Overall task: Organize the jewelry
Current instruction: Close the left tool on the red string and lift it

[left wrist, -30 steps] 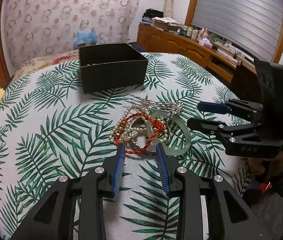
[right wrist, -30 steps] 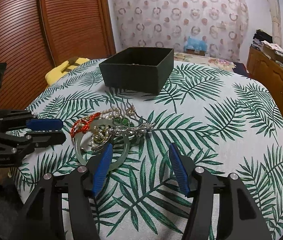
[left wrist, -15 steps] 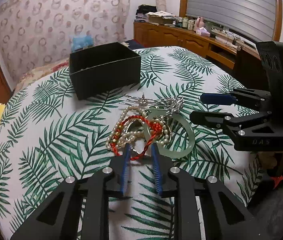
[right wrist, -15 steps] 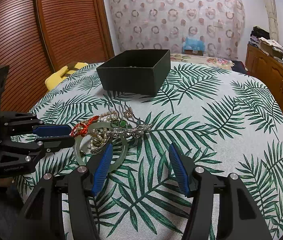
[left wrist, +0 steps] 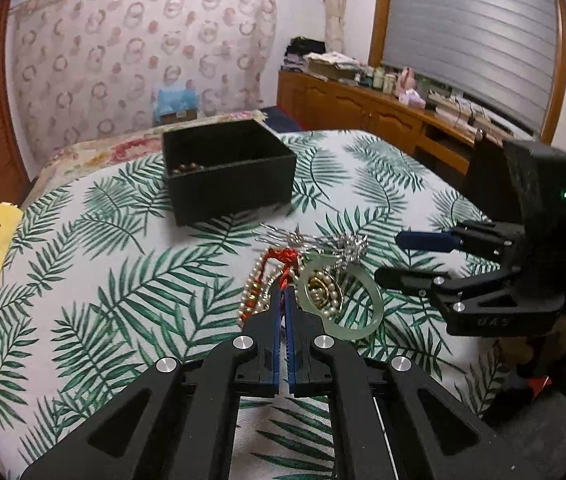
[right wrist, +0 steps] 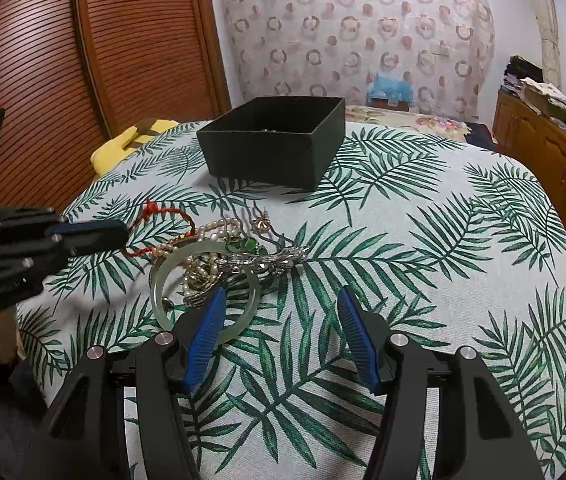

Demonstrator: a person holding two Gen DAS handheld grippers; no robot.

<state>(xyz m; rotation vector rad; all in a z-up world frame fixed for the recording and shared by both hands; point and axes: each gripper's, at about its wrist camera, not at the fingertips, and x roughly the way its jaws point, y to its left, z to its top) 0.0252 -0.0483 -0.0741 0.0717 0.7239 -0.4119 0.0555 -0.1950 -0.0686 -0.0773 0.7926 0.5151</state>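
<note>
- The left hand-held gripper (left wrist: 283, 294) has closed its blue pads on the red cord bracelet (left wrist: 285, 258), pinching a strand near its knot; the cord runs up out of the tips.
- In the right wrist view the same cord (right wrist: 163, 212) rises from the pile to the left hand-held gripper's tips at the left edge, so part of it hangs clear of the cloth.
- The right hand-held gripper (right wrist: 281, 304) stands open with nothing between its pads, held just beside the pile; its left pad overlaps the rim of the pale green bangle (right wrist: 163, 272).
- The jewelry lies in one tangle on the palm-leaf tablecloth (right wrist: 423, 280): the bangle flat, a pearl strand (right wrist: 203, 226) partly looped through it, a silver hairpin (right wrist: 271, 260) with green stones lying across its far edge.
- A black open box (left wrist: 229, 184) sits farther back on the tabletop, well apart from the pile, with a few dark beads (left wrist: 189, 167) showing inside at its left corner.
</note>
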